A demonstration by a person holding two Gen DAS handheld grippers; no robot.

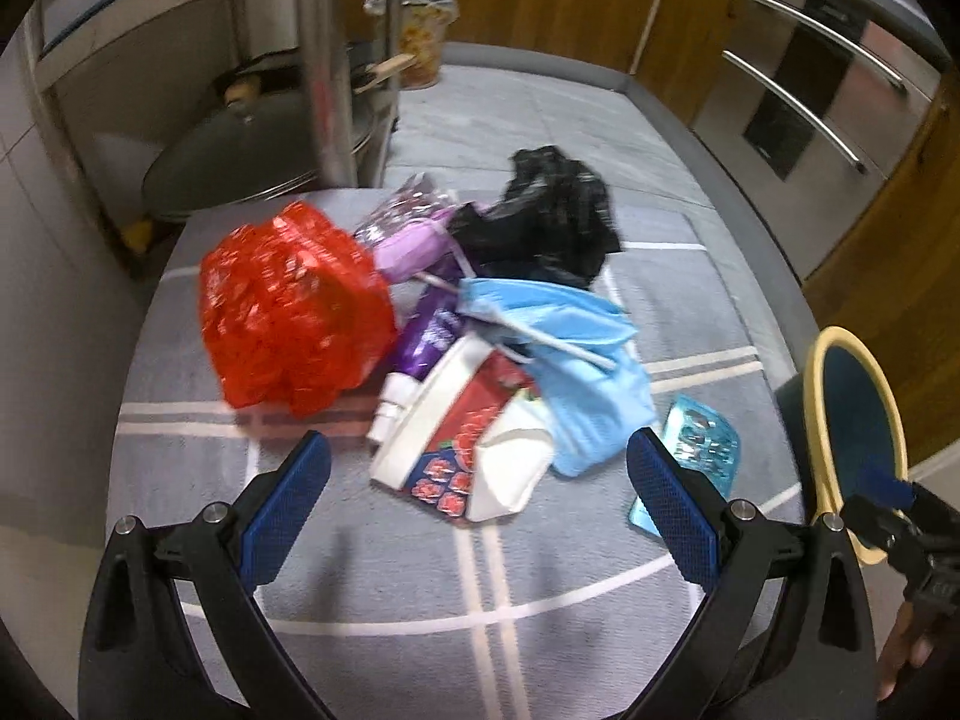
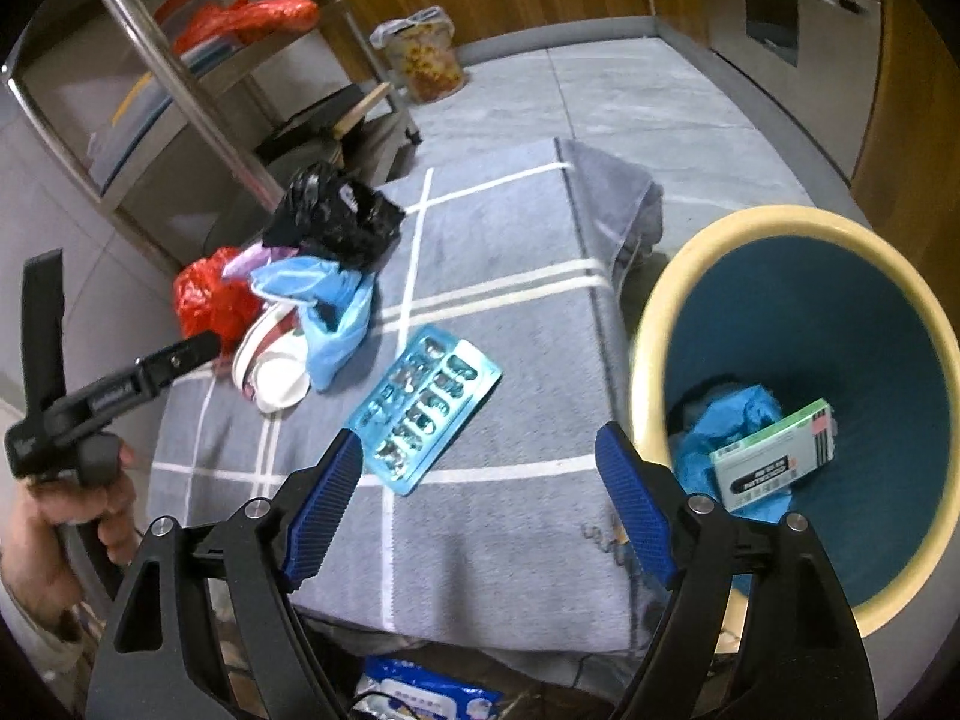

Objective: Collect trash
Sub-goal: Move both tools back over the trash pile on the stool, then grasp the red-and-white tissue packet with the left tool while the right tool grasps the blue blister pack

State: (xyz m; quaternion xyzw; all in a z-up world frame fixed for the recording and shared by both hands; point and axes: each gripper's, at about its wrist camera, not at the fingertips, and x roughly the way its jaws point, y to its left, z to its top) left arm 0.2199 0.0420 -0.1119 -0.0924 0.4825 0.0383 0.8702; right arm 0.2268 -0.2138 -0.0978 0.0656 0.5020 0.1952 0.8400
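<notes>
The bin point(image 1: 852, 444) runs off the left-wrist view's right edge; a white-and-blue packet point(image 2: 420, 690), perhaps wipes, is cut off below the mat point(image 2: 498, 312).

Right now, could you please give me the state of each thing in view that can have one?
left gripper: jaws open, empty
right gripper: jaws open, empty
bin: upright, holding a small box and blue wrapping
blister pack: flat on the mat, apart from the pile
red bag: crumpled
black bag: crumpled

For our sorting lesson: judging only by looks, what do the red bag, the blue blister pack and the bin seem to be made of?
Red bag: thin glossy plastic film, crinkled with bright glints.
Blue blister pack: likely plastic and foil, shiny moulded pockets.
Bin: probably rigid plastic, smooth matte cream rim.
</notes>
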